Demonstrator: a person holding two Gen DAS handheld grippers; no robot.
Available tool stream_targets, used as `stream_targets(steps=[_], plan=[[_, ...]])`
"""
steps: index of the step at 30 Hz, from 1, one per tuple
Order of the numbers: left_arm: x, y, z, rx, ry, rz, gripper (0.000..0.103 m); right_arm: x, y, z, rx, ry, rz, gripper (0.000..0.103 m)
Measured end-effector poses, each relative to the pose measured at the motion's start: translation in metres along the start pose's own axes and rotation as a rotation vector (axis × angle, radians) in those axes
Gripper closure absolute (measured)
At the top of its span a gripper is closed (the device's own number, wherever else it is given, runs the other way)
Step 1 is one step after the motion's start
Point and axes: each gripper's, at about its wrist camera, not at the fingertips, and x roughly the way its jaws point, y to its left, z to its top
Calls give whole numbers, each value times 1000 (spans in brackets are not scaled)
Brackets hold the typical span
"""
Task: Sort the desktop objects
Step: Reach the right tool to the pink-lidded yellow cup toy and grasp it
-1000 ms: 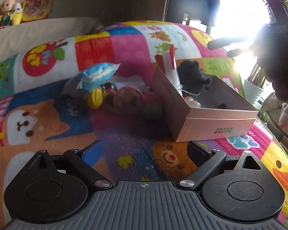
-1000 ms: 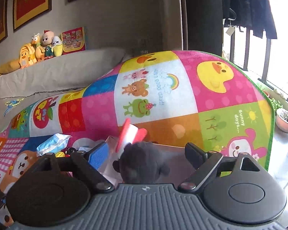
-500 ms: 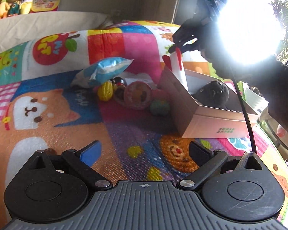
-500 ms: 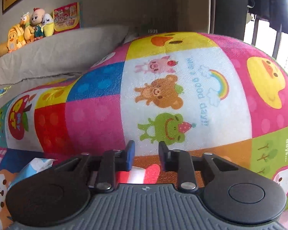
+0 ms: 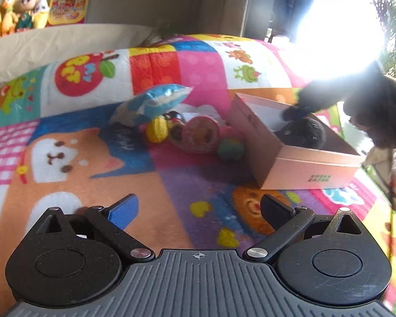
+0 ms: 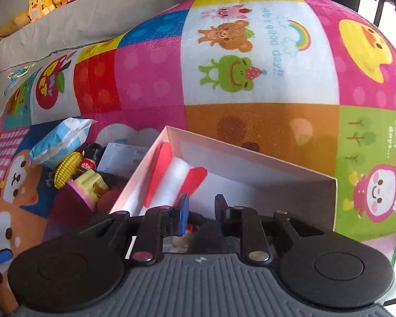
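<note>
A pink cardboard box (image 5: 307, 170) stands open on the colourful play mat, also in the right wrist view (image 6: 250, 158). A black plush toy (image 5: 302, 133) lies inside it, with a red-and-white item (image 6: 171, 182) at its left wall. My right gripper (image 6: 200, 215) hangs over the box with its jaws narrowed, nothing clearly between them; it shows as a dark shape in the left wrist view (image 5: 338, 97). My left gripper (image 5: 198, 210) is open and empty, low over the mat in front of the box.
A toy pile lies left of the box: a blue-white packet (image 5: 151, 103), a yellow corn toy (image 5: 157, 132), a pink round tin (image 5: 199, 137), a green ball (image 5: 231, 149), a small figure (image 6: 88, 158). Plush dolls (image 5: 18, 13) sit on the far ledge.
The right gripper let go of the black plush, narrowed its jaws and dropped back low over the box. The red-and-white item now lies lower in the box. The left gripper drifted slightly.
</note>
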Motion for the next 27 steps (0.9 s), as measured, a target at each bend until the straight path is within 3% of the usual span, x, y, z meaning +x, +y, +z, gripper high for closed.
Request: stream_targets(steps=[3,6,8,10,12,16,19,21,23,25,27], plan=[[-2,11,-1,-6,3,75,1,-12,-16,-17,11,12,-39,77],[-3,25,-1,-55,1,104,1,-21,-16,-28,-79,-38,-292,69],[-4,30,-2,-76,-6,112,1,-31,-18,-30,-96,-86,-365,67],[-4,33,-4,-82,-9,115,1,-45,-23,-25,-54,-103,-310,63],[-4,33,-6,-86,-8,110,1,-55,-22,-20,-32,-102,-243,42],[-2,34,-6,-97,-6,110,1,-64,2,-13,-34,-128,-167,40],[-1,34,-7,-106,1,110,1,-58,40,4,-4,-165,2,40],[-1,37,-8,-124,-1,116,1,-42,71,17,24,-149,159,40],[-3,38,-9,-135,-9,121,1,-18,102,32,66,-104,275,31],[-5,38,-9,-139,-17,121,1,9,129,48,83,-77,280,21],[-6,39,-10,-143,-25,124,1,32,149,62,73,-106,186,21]])
